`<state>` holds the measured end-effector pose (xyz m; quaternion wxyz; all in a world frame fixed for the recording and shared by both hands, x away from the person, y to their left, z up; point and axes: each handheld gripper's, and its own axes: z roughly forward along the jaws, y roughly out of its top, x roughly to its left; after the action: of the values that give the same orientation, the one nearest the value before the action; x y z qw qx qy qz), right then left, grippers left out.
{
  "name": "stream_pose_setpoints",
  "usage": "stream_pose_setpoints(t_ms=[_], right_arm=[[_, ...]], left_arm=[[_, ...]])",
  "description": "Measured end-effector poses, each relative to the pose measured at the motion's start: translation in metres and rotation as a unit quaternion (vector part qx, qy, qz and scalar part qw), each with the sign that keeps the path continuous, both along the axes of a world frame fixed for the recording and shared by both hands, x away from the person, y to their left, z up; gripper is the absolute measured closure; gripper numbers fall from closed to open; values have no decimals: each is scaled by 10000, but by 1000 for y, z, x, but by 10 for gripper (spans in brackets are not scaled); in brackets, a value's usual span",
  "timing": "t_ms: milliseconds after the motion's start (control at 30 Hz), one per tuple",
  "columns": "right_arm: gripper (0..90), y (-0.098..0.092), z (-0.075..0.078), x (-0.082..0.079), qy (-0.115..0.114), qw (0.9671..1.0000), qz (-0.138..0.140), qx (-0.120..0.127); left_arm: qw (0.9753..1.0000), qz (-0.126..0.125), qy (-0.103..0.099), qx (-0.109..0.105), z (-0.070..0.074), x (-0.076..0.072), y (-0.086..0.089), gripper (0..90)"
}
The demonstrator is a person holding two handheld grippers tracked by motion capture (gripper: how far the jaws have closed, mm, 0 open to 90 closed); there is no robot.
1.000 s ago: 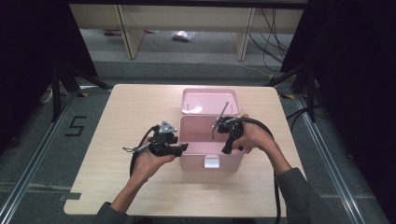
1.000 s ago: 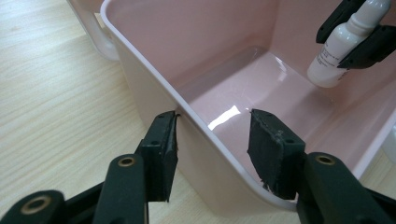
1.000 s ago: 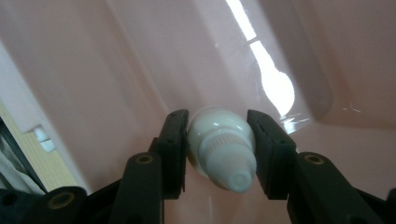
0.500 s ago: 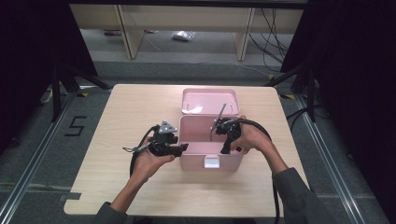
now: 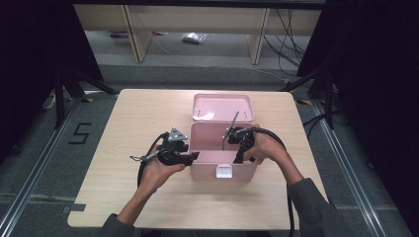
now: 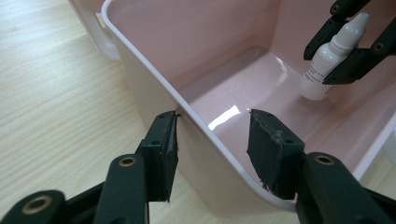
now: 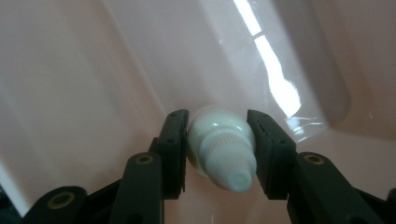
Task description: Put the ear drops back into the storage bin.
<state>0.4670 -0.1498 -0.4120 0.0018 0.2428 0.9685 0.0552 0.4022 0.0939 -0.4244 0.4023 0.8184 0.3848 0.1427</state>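
The right hand-held gripper [image 7: 217,154] pinches a white bottle [image 7: 223,154], seemingly just above the pink box [image 6: 219,140] floor; the left hand-held gripper [image 6: 212,140], spread, straddles its wall.

glossy pink plastic box [image 6: 219,154] (smooth white plastic bottle [image 7: 222,149]) on matt wood table [image 5: 128,123].

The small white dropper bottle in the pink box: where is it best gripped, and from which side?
Grip the white dropper bottle across its upper body just under the cap, coming from above through the open top of the pink box. It stands upright on the floor with walls around it, so its sides are only reachable downward. The right gripper already clamps it there.
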Motion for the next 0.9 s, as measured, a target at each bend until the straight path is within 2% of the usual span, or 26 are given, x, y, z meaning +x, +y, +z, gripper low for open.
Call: stream_pose_setpoints(t_ms=[33,200,233,300,333,400,500,533,567,633,667,733,867,900], right_arm=[[604,1,0,-1,24,10000,-89,-11],[603,1,-3,-1,28,10000,-49,3],[603,2,-2,-2,75,9998,-166,-21],[603,2,-4,0,69,10000,-44,8],[603,2,-4,-2,145,9997,-171,-13],[602,2,-4,-1,147,9998,-164,1],[594,2,-4,-2,223,9992,-296,145],[593,2,-3,-2,171,9993,-310,111],[582,-1,-2,-1,145,9997,-176,86],[572,-1,2,-2,165,9996,-102,229],[567,-1,3,-3,139,9995,-154,232],[537,-2,7,-3,62,9997,-72,237],[522,-2,18,-6,2,9987,-195,465],[514,-3,21,-7,-48,9986,-294,448]], left_arm=[[10000,2,3,-8,0,0,0,523],[10000,-32,-1,1,0,0,0,524],[10000,-3,-14,2,0,0,0,524],[10000,-3,-8,4,0,0,0,524],[10000,-24,4,-8,0,0,0,523],[10000,-10,-6,0,0,0,0,522],[10000,8,-28,-15,1,-1,0,521],[10000,13,-13,-70,1,-1,-1,519],[10000,-12,-12,-47,2,-1,0,519],[10000,8,-15,-82,2,-1,0,520],[10000,3,-19,-67,2,-1,0,521],[10000,22,-36,-56,2,-1,0,519],[10000,40,-37,-76,2,-1,0,520],[10000,37,-38,-73,2,-1,-1,519]])
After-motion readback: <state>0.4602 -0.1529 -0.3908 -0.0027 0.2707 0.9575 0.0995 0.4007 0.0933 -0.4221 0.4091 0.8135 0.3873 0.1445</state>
